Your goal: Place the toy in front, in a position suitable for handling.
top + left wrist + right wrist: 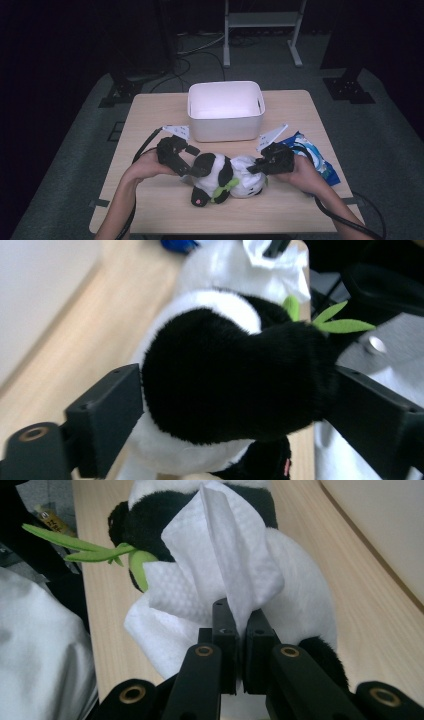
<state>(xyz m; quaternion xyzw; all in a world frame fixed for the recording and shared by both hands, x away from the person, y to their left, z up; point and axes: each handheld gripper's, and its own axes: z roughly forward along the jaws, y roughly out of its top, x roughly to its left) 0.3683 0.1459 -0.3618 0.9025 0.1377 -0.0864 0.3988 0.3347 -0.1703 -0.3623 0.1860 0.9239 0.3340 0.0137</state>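
Panda plush (pixel 212 175): on the wooden table (pixel 150 115), just in front of the white bin (pixel 225 112), lying on its side across the table between the two grippers.
Tissue (pixel 220 570): white, crumpled, pressed against the panda's white side, on the end away from the left gripper.
Left gripper (pixel 187 167): jaws spread fairly wide around a black furry part of the panda, both pads touching fur, so holding the toy.
Right gripper (pixel 257 167): jaws pinched nearly together on a fold of the tissue, right against the panda.
Feel of the panda: likely light, soft, squashy; gives under the pads, little risk of damage.
Feel of the tissue: thin, limp, easily torn or pulled loose.
Best hold on the panda: around a thick limb or the body, deep between the pads, not the green felt leaves (pixel 340 322).
Blue packet (pixel 315 157): to the panda's right, apart from it.
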